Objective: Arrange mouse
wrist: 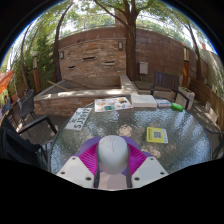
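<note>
The mouse (113,154) is sitting pinched between the gripper (113,170)'s two pink pads, jaws pressing its sides, above the glass table (70,140) near a yellow card (156,134).

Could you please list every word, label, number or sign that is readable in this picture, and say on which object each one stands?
No text can be read here.
Keyboard on the glass table: keys too small to read.
Box beyond it: print blurred.
Yellow pad: markings unreadable.
White mouse, held between the tongs: no visible label.
</note>
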